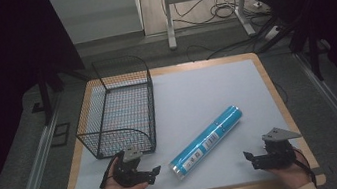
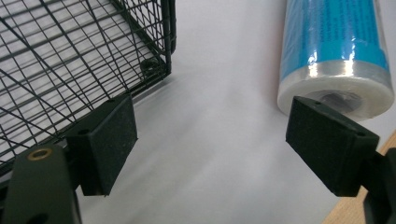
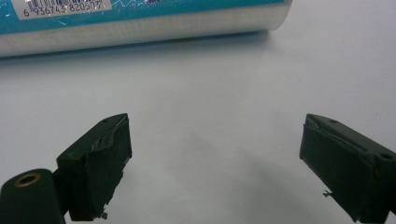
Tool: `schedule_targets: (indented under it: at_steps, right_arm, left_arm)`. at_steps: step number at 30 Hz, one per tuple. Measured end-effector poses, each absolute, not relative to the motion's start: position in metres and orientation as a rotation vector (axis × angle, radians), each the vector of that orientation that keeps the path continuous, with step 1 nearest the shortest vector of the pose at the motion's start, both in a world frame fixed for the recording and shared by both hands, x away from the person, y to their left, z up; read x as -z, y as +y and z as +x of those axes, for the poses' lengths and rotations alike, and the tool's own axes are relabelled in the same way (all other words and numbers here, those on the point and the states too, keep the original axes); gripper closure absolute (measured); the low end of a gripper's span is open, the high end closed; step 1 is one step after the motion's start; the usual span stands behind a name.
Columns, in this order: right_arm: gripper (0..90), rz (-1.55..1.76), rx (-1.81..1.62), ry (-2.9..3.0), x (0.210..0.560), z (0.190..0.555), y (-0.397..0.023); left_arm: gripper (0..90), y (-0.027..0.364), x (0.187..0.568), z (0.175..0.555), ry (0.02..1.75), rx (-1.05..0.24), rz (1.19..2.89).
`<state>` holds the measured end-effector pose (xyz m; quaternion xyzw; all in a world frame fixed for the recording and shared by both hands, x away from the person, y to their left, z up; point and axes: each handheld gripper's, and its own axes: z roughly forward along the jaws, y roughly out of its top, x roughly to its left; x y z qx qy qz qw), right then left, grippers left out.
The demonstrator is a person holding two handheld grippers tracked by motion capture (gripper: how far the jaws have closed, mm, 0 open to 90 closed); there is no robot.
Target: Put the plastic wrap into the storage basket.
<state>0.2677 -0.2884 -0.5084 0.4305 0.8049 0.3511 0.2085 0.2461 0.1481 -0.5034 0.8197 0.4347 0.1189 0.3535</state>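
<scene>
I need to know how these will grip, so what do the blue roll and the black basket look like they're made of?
Blue roll: seemingly rolled plastic film in a glossy clear wrapper, judging by the highlights and the pale layered end in the left gripper view.
Basket: thin wire mesh, probably metal with a black coating; you see straight through its grid.

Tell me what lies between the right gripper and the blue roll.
Nothing: in the high view, bare grey mat separates the right gripper from the blue roll; the right gripper view shows the same.
</scene>
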Motion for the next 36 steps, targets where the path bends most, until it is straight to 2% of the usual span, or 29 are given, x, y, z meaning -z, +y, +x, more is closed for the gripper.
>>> schedule_targets:
  at_steps: [10, 36]
  right_arm:
    - [10.1, 1.18, -0.995, 2.248, 0.507, 0.265, -0.288]
    - [10.4, 1.184, -0.992, 2.252, 0.509, 0.264, -0.288]
  left_arm:
    - [19.2, 0.145, 0.49, 0.245, 1.123, -0.305, 2.125]
    - [18.7, 0.133, 0.458, 0.256, 1.106, -0.286, 2.175]
